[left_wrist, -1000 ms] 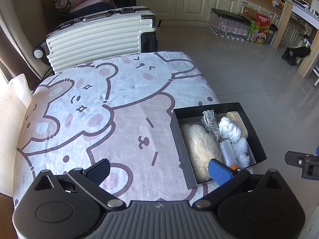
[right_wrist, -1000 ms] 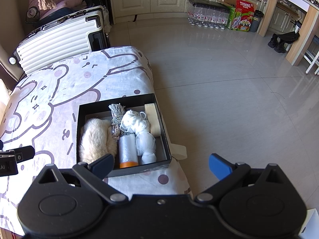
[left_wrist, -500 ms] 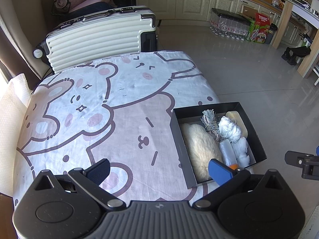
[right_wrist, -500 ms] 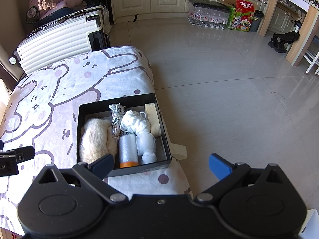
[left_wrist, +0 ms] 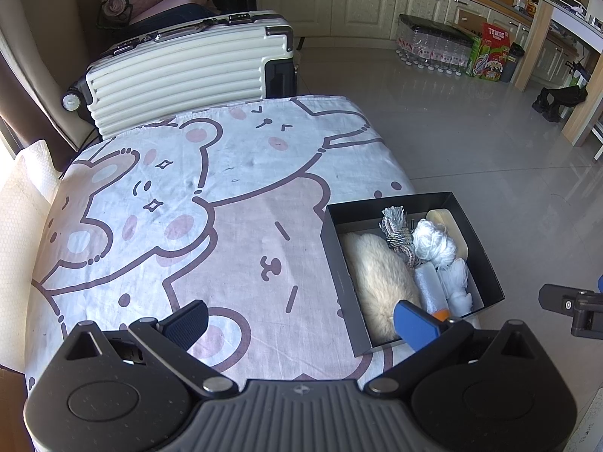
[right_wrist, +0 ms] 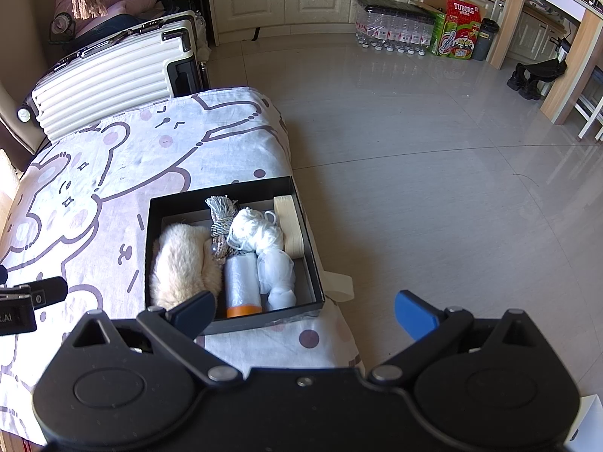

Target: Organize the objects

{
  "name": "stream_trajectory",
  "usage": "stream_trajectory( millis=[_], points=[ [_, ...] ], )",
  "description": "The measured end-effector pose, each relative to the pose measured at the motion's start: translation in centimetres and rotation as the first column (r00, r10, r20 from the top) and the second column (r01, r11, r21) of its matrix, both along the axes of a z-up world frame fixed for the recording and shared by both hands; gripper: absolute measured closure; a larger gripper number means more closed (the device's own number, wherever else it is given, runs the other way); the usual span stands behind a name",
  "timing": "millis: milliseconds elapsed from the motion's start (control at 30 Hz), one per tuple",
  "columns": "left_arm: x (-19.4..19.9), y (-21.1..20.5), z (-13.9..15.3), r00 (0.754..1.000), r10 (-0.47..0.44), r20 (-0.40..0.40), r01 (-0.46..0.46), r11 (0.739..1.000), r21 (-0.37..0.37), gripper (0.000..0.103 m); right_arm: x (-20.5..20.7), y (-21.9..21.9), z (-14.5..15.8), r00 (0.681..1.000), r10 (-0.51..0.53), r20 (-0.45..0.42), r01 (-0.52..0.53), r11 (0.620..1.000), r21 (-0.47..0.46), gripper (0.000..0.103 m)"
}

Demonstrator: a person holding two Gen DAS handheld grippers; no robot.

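A black open box [left_wrist: 486, 248] [right_wrist: 154, 207] sits at the right edge of a table covered by a bear-print cloth [left_wrist: 196, 203] [right_wrist: 94, 165]. In it lie a cream fluffy item [left_wrist: 380, 278] [right_wrist: 181, 260], a grey braided rope [left_wrist: 395, 229] [right_wrist: 222, 222], white yarn [left_wrist: 433, 241] [right_wrist: 256, 229], a clear roll with an orange end [left_wrist: 429, 290] [right_wrist: 241, 278], white mesh [right_wrist: 277, 275] and a beige tape roll [right_wrist: 290, 222]. My left gripper [left_wrist: 301, 320] is open and empty above the cloth, near the box's near corner. My right gripper [right_wrist: 305, 309] is open and empty above the box's near right corner.
A cream ribbed suitcase [left_wrist: 181, 71] [right_wrist: 105, 83] stands behind the table. Tiled floor [right_wrist: 433, 188] lies to the right. Water bottles [right_wrist: 392, 30] and a Tuborg carton [right_wrist: 458, 30] stand by the cabinets, with a wooden post [right_wrist: 505, 19] near them.
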State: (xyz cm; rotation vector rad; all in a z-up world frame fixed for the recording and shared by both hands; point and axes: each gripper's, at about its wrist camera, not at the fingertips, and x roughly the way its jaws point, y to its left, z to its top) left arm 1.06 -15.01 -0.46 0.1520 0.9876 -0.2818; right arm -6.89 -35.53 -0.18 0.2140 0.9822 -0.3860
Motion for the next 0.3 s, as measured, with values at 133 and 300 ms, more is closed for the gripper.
stream_trajectory(
  millis=[133,300],
  points=[
    [-0.11,-0.05,-0.04,1.000,-0.003,0.001,0.003,1.000,0.000,0.000,0.00,-0.02,0.01,1.000,0.000,0.000,0.000,1.000,0.000,0.000],
    [-0.13,-0.07,-0.21,1.000,0.001,-0.003,-0.001,1.000,0.008,0.000,0.00,0.02,-0.02,1.000,0.002,0.000,-0.002,1.000,0.000,0.000]
  ],
)
